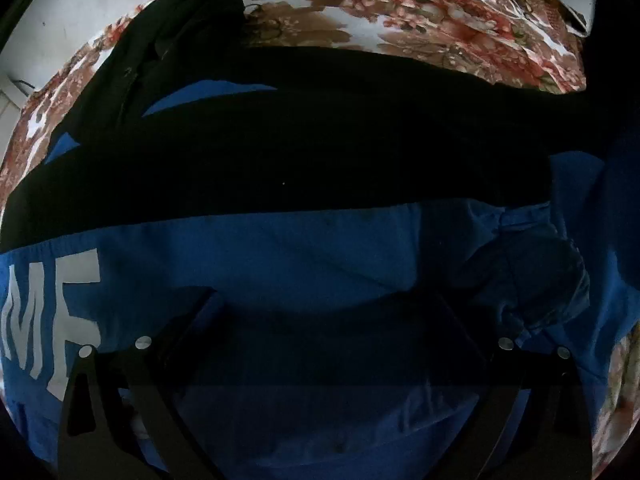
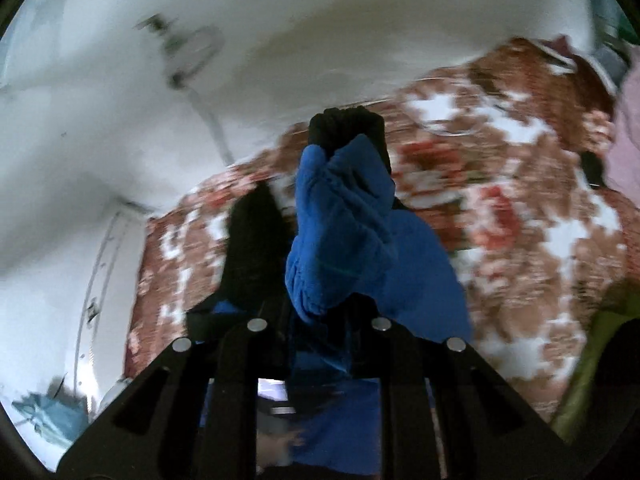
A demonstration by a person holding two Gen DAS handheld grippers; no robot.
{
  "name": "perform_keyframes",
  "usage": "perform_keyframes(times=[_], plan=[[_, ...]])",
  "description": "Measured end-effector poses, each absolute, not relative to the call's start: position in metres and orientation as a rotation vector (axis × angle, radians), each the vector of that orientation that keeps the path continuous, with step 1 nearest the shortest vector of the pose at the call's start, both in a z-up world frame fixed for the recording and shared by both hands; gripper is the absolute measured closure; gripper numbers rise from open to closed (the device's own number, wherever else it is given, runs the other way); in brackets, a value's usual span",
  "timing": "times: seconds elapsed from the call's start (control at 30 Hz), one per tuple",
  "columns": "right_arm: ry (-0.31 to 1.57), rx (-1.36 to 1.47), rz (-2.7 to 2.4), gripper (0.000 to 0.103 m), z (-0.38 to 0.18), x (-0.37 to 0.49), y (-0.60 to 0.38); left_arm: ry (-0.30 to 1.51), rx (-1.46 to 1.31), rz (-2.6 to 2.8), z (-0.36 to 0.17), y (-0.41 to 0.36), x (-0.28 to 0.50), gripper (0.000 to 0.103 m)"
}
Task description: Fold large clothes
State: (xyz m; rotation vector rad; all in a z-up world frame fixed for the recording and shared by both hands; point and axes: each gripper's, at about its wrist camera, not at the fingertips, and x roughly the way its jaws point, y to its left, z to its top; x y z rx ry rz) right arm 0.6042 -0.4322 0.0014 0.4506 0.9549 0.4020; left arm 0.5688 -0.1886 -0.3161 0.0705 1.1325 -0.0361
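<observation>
— Where's the garment?

— The blue and black sweatshirt (image 1: pixel 320 248) lies spread on the floral bedsheet (image 1: pixel 400 12), right beneath the left tongs (image 1: pixel 324 360). Those are spread wide, with blue cloth under them and nothing pinched. White lettering (image 1: pixel 52 312) shows to their left.

— And the other pair?

— The right tongs (image 2: pixel 320 312) are pressed nearly together, pinching a bunched blue fold with a black cuff (image 2: pixel 346 132) sticking out ahead of them, lifted above the sheet. That view is blurred.
</observation>
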Motion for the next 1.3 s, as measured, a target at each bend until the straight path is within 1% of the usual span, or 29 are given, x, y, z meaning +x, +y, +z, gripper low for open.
perform_keyframes(times=[0.17, 0.3, 0.4, 0.5, 0.6, 0.73, 0.9, 1.03, 1.13, 1.17, 1.2, 1.23, 1.27, 1.3], plan=[[0.991, 0.393, 0.533, 0.085, -0.005, 0.603, -0.326, 1.2, 0.024, -0.104, -0.305, -0.177, 0.575, 0.005], [1.043, 0.402, 0.595, 0.085, -0.025, 0.6, -0.252, 1.211, 0.016, -0.143, -0.278, -0.141, 0.563, 0.005], [1.046, 0.339, 0.63, 0.085, -0.038, 0.594, -0.201, 1.15, 0.011, -0.119, -0.246, -0.081, 0.544, 0.005], [1.06, 0.291, 0.673, 0.085, -0.056, 0.588, -0.145, 1.139, -0.038, -0.03, -0.231, 0.006, 0.521, 0.005], [1.106, 0.285, 0.687, 0.085, -0.088, 0.587, -0.094, 1.144, -0.123, 0.044, -0.227, 0.08, 0.495, 0.005], [1.196, 0.223, 0.675, 0.085, -0.15, 0.58, -0.03, 1.153, -0.19, 0.112, -0.229, 0.143, 0.466, 0.005], [1.284, 0.122, 0.644, 0.085, -0.224, 0.561, 0.022, 1.124, -0.228, 0.149, -0.237, 0.184, 0.432, 0.005], [1.304, 0.028, 0.629, 0.085, -0.271, 0.55, 0.052, 1.159, -0.235, 0.156, -0.251, 0.191, 0.424, 0.005], [1.293, -0.013, 0.631, 0.077, -0.281, 0.545, 0.064, 1.153, -0.218, 0.157, -0.25, 0.198, 0.418, 0.005], [1.299, 0.002, 0.653, 0.06, -0.281, 0.544, 0.066, 1.146, -0.204, 0.161, -0.246, 0.2, 0.414, 0.005], [1.312, 0.027, 0.681, 0.036, -0.28, 0.543, 0.066, 1.143, -0.195, 0.166, -0.243, 0.201, 0.412, 0.005], [1.328, 0.052, 0.708, 0.027, -0.277, 0.541, 0.066, 1.139, -0.19, 0.174, -0.238, 0.204, 0.408, 0.005], [1.334, 0.066, 0.723, 0.023, -0.273, 0.538, 0.066, 1.138, -0.192, 0.177, -0.235, 0.206, 0.405, 0.005], [1.332, 0.075, 0.733, 0.022, -0.268, 0.538, 0.066, 1.136, -0.201, 0.181, -0.229, 0.209, 0.403, 0.005]])
